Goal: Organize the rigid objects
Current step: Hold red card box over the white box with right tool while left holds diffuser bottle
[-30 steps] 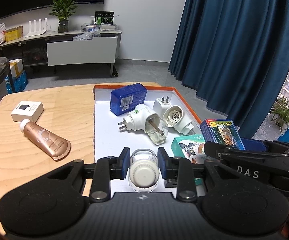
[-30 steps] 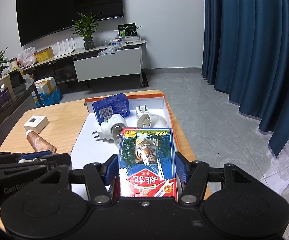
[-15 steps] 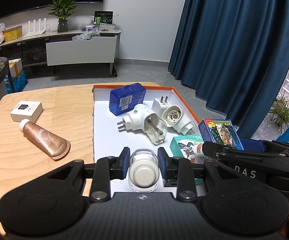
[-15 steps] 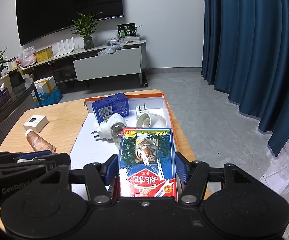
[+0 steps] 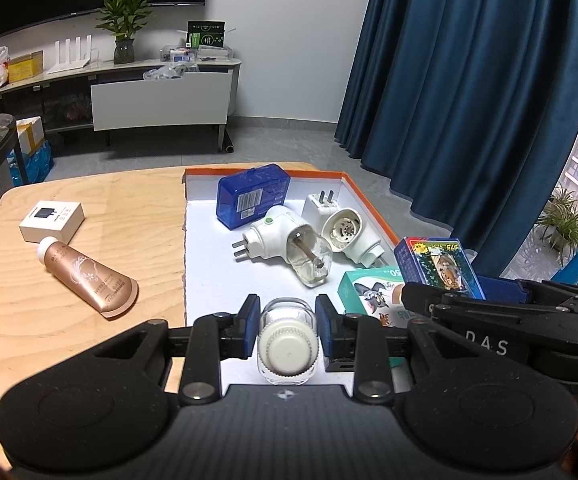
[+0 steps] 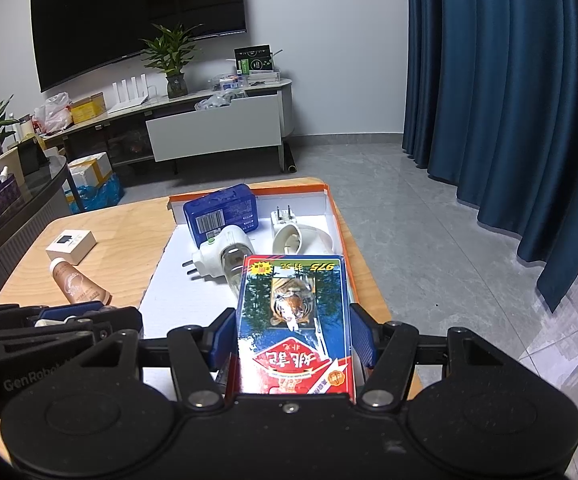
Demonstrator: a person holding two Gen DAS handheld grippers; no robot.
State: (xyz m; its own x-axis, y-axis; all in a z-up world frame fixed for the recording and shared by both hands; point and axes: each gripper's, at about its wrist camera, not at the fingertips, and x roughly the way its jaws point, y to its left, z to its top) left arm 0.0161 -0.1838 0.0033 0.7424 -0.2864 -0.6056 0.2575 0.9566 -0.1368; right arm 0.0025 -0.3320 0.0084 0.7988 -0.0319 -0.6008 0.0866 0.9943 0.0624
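Left gripper (image 5: 287, 326) clamps the small glass bottle (image 5: 287, 346), likely fragile and slippery; grip its body. Right gripper (image 6: 293, 338) clamps the stiff, light tiger box (image 6: 293, 320) above the orange-rimmed tray (image 5: 365, 196).

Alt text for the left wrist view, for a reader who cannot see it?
The left gripper holds a small clear bottle with a white cap over a white tray of plug-in devices. A brown tube and a small white box lie on the wooden table.

Home living room, as I see it. Landmark: long white low media cabinet (image 6: 213, 128) against white wall. Above it, large black wall-mounted television (image 6: 137, 20). On its top, green potted plant (image 6: 173, 60) and white router with upright antennas (image 6: 129, 90). Right of it, floor-length dark blue curtains (image 6: 509, 100). Before it, grey tiled floor (image 6: 409, 208), then my pale wooden table (image 5: 69, 280).
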